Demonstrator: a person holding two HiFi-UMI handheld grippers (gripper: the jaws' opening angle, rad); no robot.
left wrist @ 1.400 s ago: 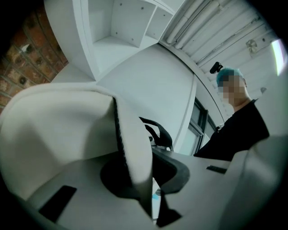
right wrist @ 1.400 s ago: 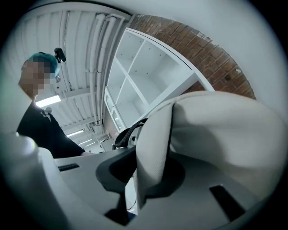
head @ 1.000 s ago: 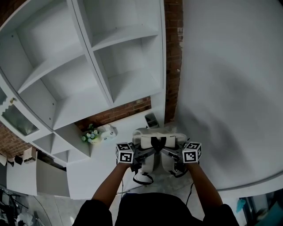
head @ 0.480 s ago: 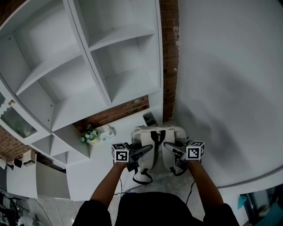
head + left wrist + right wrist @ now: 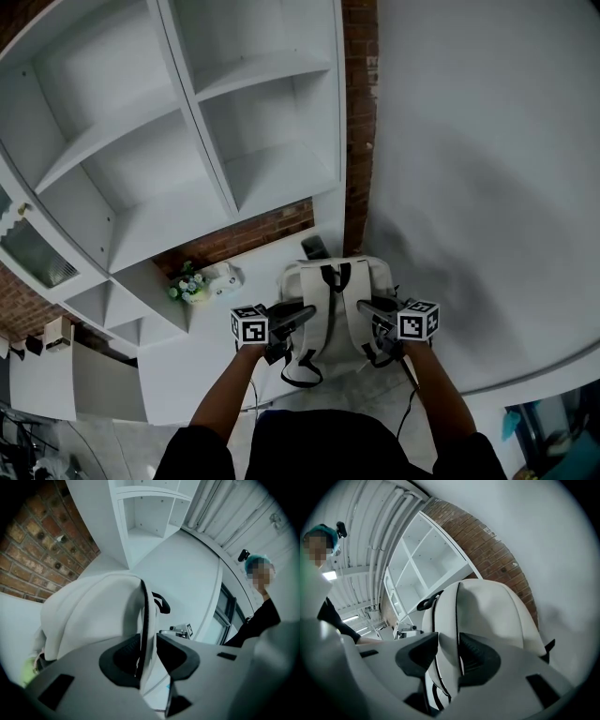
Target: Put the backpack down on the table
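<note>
Ahead of the grippers: the backpack (image 5: pixel 335 281), white with black trim, stands upright on the table (image 5: pixel 202 361). Its straps face the grippers and the brick wall (image 5: pixel 253 236) is near behind it.
Left gripper (image 5: pixel 149 639): the jaws are spread. The left strap (image 5: pixel 144 611) runs between the pads, and I see no squeeze on it.
Right gripper (image 5: pixel 449 640): the jaws have just been opening and stand wide. The right strap (image 5: pixel 446 616) hangs loose between them.
Between the grippers: the backpack's middle panel, with its black top handle (image 5: pixel 161 603) beyond the jaw tips.
Left of the left gripper: flowers (image 5: pixel 187 284) on the table, well apart from the backpack.
Beyond the backpack: a small dark object (image 5: pixel 316 247), too small to tell what it is.
Above and left of the grippers: white shelves (image 5: pixel 187 141).
Behind the grippers: a person (image 5: pixel 319 445) in a dark top, one bare forearm reaching to each gripper.
</note>
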